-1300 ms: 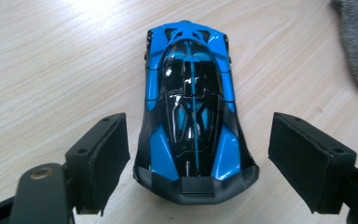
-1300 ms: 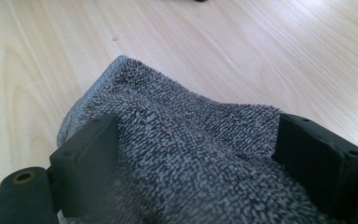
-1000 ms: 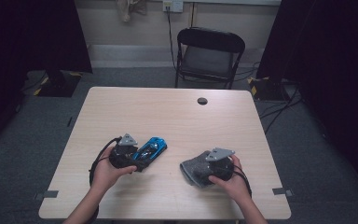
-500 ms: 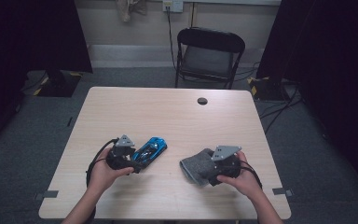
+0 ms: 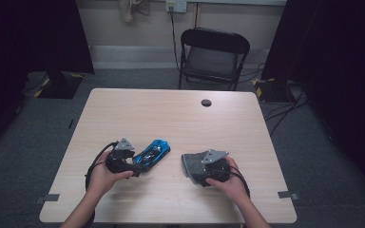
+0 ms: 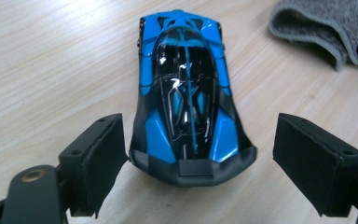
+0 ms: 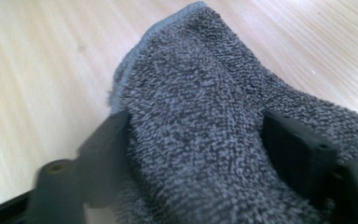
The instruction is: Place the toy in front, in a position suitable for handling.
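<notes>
A blue and black toy car lies on the wooden table, left of centre. My left gripper is at its near end. In the left gripper view the car sits between the open jaws of the left gripper, with a gap on the right side. A grey terry cloth lies bunched to the right of the car. My right gripper is on it. Seen from the right gripper, the cloth fills the space between both pads.
A small black round cap sits in the table's far half. A black folding chair stands behind the far edge. In the left gripper view a corner of the cloth lies just beyond the car.
The right hand and gripper drifted slightly right, then back left, with the cloth. The left gripper and car stay almost where they were.
</notes>
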Tool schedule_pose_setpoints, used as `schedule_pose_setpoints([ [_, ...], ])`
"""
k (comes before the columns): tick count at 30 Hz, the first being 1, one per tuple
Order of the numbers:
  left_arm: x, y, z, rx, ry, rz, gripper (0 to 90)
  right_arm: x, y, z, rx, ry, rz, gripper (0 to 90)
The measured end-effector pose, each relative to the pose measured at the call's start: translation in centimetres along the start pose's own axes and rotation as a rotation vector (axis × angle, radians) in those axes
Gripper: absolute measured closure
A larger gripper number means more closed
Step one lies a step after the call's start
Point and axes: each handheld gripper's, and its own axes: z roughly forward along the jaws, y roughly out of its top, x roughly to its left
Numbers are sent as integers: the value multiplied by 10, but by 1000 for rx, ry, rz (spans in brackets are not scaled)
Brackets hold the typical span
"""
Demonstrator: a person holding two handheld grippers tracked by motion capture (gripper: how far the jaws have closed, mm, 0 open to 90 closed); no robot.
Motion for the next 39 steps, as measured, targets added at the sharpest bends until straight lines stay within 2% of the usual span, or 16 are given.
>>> schedule_pose_setpoints([
  [1,0,0,1,1,1,-3,166,1,2,3,-4,-9,37,372],
  [2,0,0,3,2,5,-4,167,3,6,5,-8,-25,65,473],
  [4,-1,0,5,1,8,3,166,5,9,6,-9,-28,69,471],
  [5,-1,0,6,4,11,7,164,6,10,7,-14,-39,78,448],
  [6,-1,0,8,-2,9,2,164,8,12,8,-22,-48,91,364],
  [8,-1,-1,10,0,13,-1,164,8,15,7,-34,-28,98,260],
  [11,-2,-1,15,-13,23,-6,159,4,19,-5,-67,-1,49,196],
  [17,0,9,25,-12,44,5,160,-5,17,-17,-58,-2,13,197],
  [20,3,13,34,8,44,-37,161,-6,9,-12,-38,-2,25,199],
  [23,3,15,44,35,50,-29,153,-3,-2,-4,-27,2,36,200],
  [25,4,16,50,41,51,-44,151,-3,-3,-3,-22,1,34,200],
  [28,3,18,55,31,60,-31,127,-2,-4,-2,-29,-2,35,200],
  [29,2,20,58,26,56,-5,150,-3,-6,-1,-34,-3,47,200],
  [33,-2,23,59,23,59,29,244,-3,-8,0,-39,-3,49,200],
  [36,-1,25,59,41,54,26,256,-3,-8,0,-39,-2,53,200],
  [39,0,26,58,38,47,53,260,-3,-8,0,-41,-1,53,200],
])
